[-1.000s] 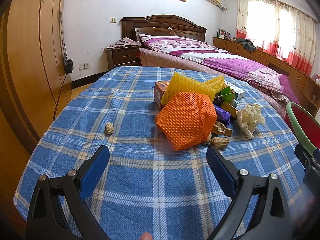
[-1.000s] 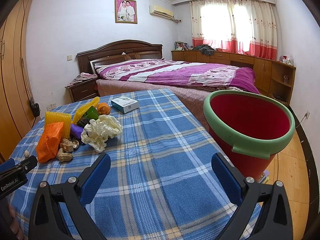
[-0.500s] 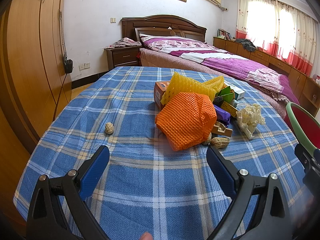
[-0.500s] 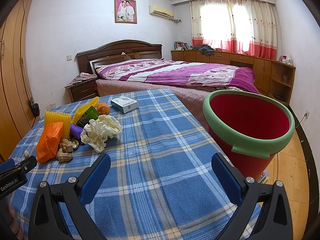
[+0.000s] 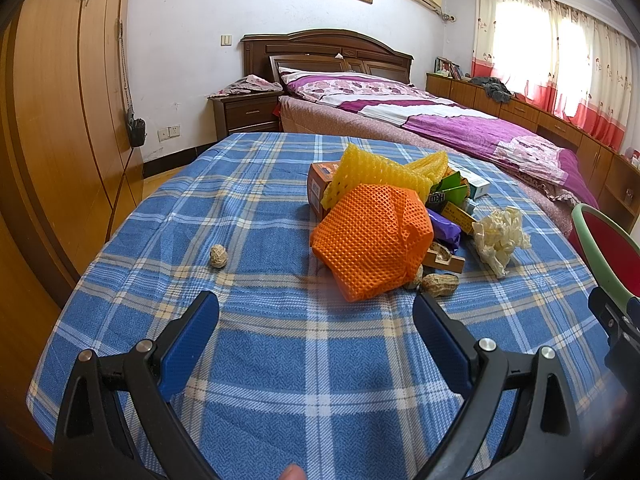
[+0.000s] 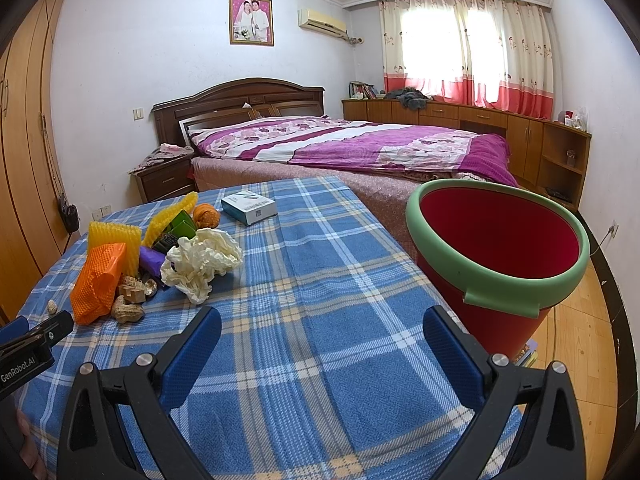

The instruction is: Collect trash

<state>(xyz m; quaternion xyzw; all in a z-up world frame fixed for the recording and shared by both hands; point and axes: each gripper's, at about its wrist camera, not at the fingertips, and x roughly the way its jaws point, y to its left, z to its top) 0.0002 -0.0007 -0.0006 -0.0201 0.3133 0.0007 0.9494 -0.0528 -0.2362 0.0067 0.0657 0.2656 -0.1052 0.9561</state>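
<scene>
Sunlit bedroom (curtained window (image 6: 460,40)), wooden bed (image 6: 320,140), wardrobe (image 5: 52,120)

Each tool (image 5: 316,308) (image 6: 322,322) has black arms, blue pads, silver screws.

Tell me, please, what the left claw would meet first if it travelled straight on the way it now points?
Most likely the orange foam net: the open left claw points across the plaid tablecloth, and the net's near edge lies just ahead, slightly right of centre. The depth is hard to judge in this fisheye view.
</scene>
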